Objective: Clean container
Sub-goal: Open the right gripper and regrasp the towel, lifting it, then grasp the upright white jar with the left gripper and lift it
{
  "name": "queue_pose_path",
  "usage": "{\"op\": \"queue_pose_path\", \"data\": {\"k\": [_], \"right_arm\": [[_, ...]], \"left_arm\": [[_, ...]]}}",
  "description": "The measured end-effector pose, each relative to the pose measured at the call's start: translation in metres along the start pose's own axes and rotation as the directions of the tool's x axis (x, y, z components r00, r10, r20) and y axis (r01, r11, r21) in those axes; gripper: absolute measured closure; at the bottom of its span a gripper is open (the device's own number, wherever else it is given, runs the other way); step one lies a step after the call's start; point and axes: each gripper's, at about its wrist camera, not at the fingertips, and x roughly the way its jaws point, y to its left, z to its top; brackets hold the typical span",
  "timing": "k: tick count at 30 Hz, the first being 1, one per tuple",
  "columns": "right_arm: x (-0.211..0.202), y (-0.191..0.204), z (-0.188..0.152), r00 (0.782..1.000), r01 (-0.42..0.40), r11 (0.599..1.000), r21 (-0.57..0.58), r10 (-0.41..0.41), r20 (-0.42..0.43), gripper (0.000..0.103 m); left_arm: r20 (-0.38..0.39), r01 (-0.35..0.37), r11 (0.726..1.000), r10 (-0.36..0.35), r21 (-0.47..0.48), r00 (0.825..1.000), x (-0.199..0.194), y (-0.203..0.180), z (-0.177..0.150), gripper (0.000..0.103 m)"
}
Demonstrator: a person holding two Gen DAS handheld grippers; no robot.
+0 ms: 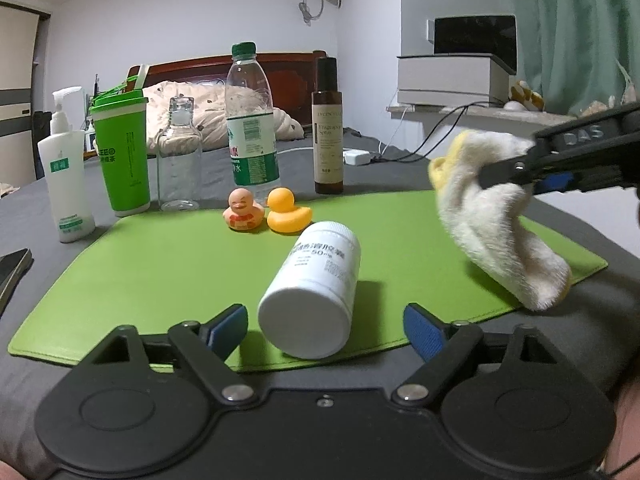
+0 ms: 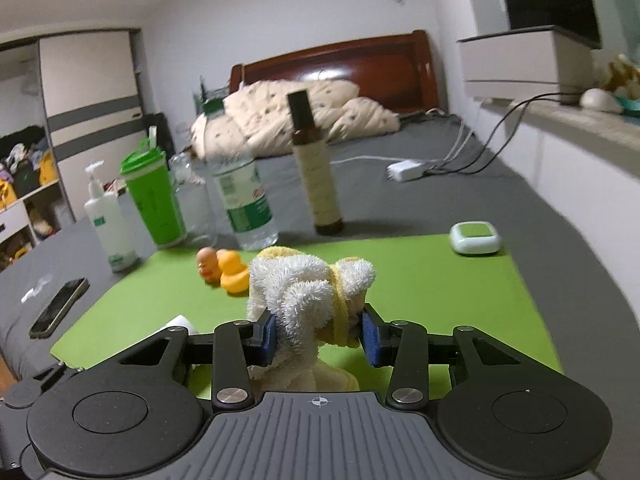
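A white pill bottle [image 1: 310, 290] lies on its side on the green mat [image 1: 180, 264], its base toward me; a sliver of it shows in the right wrist view [image 2: 178, 323]. My left gripper [image 1: 326, 330] is open, its blue pads on either side of the bottle's base, not touching. My right gripper [image 2: 320, 334] is shut on a white and yellow cloth [image 2: 310, 292]. In the left wrist view the cloth [image 1: 496, 216] hangs above the mat's right side, to the right of the bottle.
Behind the mat stand a pump bottle [image 1: 66, 168], green cup [image 1: 122, 152], glass bottle [image 1: 179, 156], water bottle [image 1: 251, 120] and brown bottle [image 1: 328, 128]. Two toy ducks [image 1: 268, 212] sit on the mat. A phone [image 2: 60, 306] and a small green-topped case [image 2: 475, 237] lie nearby.
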Motion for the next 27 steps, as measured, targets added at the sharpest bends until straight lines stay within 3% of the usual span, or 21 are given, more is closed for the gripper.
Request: {"op": "queue_pose_path", "data": {"k": [5, 9, 27], "right_arm": [[-0.019, -0.002, -0.003, 1.000, 0.020, 1.000, 0.013, -0.020, 0.020, 0.061], [-0.024, -0.001, -0.006, 1.000, 0.013, 1.000, 0.027, -0.014, 0.017, 0.061], [-0.031, 0.004, -0.017, 1.000, -0.016, 0.999, 0.045, 0.015, 0.014, 0.061]], "left_arm": [[-0.007, -0.018, 1.000, 0.018, -0.003, 1.000, -0.001, 0.001, -0.001, 0.040], [-0.007, -0.025, 1.000, 0.025, 0.010, 1.000, -0.004, 0.002, -0.001, 0.058], [0.073, -0.050, 0.998, 0.046, 0.049, 0.996, -0.027, 0.011, 0.030, 0.060]]}}
